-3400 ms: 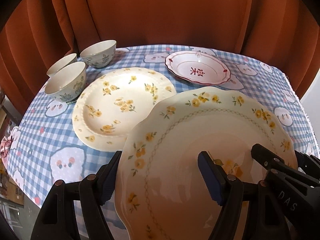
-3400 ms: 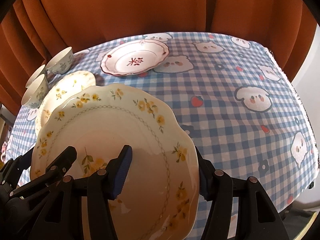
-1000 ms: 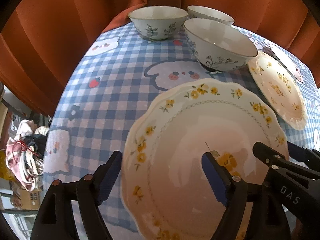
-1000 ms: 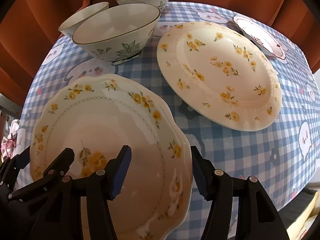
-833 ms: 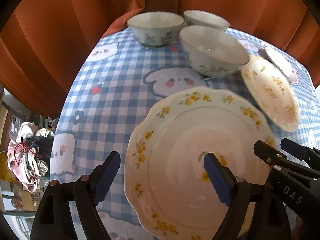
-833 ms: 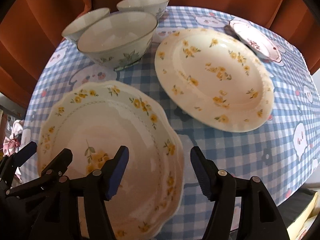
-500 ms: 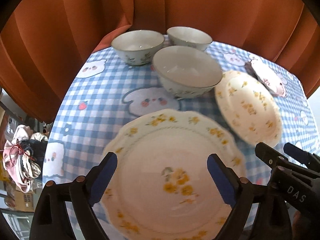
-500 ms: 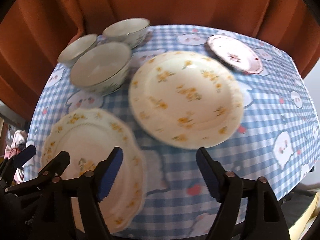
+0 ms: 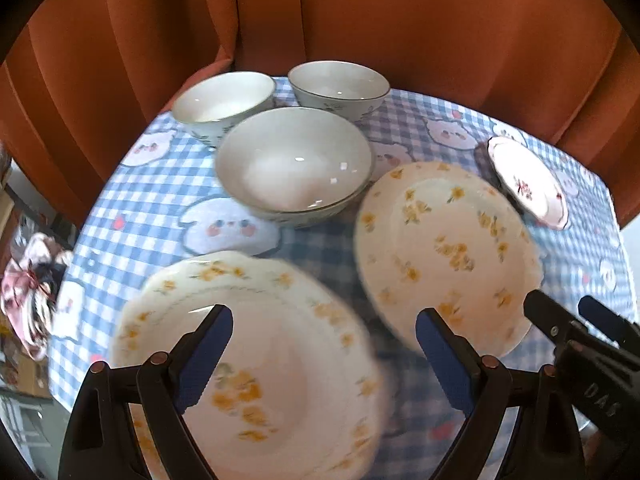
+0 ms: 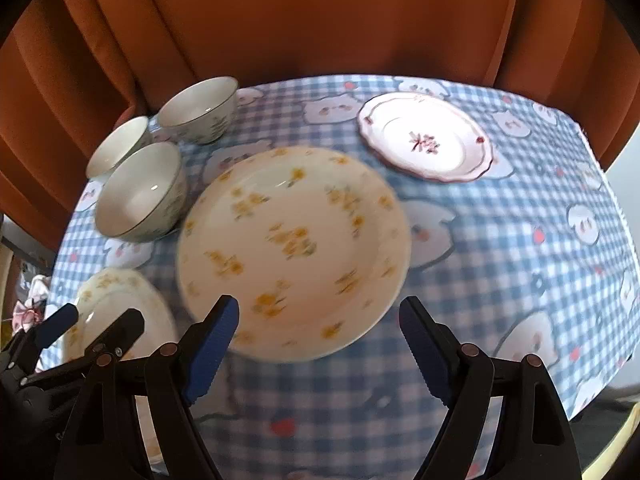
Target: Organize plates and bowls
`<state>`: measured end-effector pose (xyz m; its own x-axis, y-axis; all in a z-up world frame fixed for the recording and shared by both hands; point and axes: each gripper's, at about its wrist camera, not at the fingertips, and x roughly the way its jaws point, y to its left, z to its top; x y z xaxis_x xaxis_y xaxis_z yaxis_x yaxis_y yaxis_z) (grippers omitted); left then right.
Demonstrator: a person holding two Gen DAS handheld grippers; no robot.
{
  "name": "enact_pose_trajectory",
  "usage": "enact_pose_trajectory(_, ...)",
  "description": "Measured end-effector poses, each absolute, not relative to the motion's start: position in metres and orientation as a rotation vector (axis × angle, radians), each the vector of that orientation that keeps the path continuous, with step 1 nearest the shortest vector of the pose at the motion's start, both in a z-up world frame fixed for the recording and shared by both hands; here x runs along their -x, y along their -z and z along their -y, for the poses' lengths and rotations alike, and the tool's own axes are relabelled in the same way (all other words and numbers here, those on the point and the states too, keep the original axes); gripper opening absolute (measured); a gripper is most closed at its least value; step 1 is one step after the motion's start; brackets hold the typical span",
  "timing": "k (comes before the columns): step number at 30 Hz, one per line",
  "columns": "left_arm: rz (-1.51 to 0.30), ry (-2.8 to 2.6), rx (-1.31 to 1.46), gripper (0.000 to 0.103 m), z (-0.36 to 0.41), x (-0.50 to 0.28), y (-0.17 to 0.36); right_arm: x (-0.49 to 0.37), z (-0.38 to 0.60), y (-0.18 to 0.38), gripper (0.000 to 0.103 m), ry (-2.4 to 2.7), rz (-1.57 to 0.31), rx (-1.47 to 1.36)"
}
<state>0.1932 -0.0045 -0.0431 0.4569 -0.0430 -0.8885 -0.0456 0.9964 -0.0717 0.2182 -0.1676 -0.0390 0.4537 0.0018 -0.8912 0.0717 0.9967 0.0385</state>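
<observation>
A scalloped cream plate with yellow flowers (image 9: pixel 256 360) lies on the checked tablecloth at the near left; it also shows in the right wrist view (image 10: pixel 116 312). My left gripper (image 9: pixel 324 352) is open and empty above it. My right gripper (image 10: pixel 316 344) is open and empty above the near rim of a round yellow-flowered plate (image 10: pixel 296 248), which the left wrist view shows at the right (image 9: pixel 444 252). Three white bowls (image 9: pixel 292 164) stand at the far left. A red-rimmed plate (image 10: pixel 424 142) lies at the far right.
The table (image 10: pixel 520 264) has a blue checked cloth with cartoon faces. Orange curtains (image 9: pixel 360 20) hang close behind it. The cloth's edges drop off at the left and right. Clutter (image 9: pixel 28 288) lies on the floor at the left.
Both grippers let go of the scalloped plate, which now lies on the table. Both pulled back and up, and the right gripper swung right over the round plate.
</observation>
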Motion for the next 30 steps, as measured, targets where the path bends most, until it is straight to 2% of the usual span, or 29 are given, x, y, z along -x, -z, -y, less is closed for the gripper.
enact_pose_trajectory(12,-1.134,-0.107,0.074,0.092,0.044,-0.238,0.077,-0.276,0.214,0.061,0.085,0.054,-1.116,-0.046)
enact_pose_trajectory(19,-1.131,-0.099,0.056,0.085,0.052,-0.250,0.087,-0.303,0.220,0.084,0.083,0.012,-1.145,-0.079)
enact_pose_trajectory(22,-1.150,-0.078,0.052,0.083,0.058,-0.253,0.094,-0.310,0.218,0.091,0.074,0.002,-1.153,-0.089)
enact_pose_trajectory(26,-1.159,-0.064,0.046,0.082,0.063,-0.257,0.100,-0.317,0.216,0.100,0.071,-0.004,-1.168,-0.090)
enact_pose_trajectory(28,-1.163,-0.058,0.045,0.081,0.065,-0.261,0.101,-0.319,0.216,0.103,0.063,-0.009,-1.177,-0.091)
enact_pose_trajectory(30,-1.172,-0.031,0.054,0.077,0.068,-0.265,0.103,-0.321,0.216,0.107,0.060,-0.007,-1.185,-0.088)
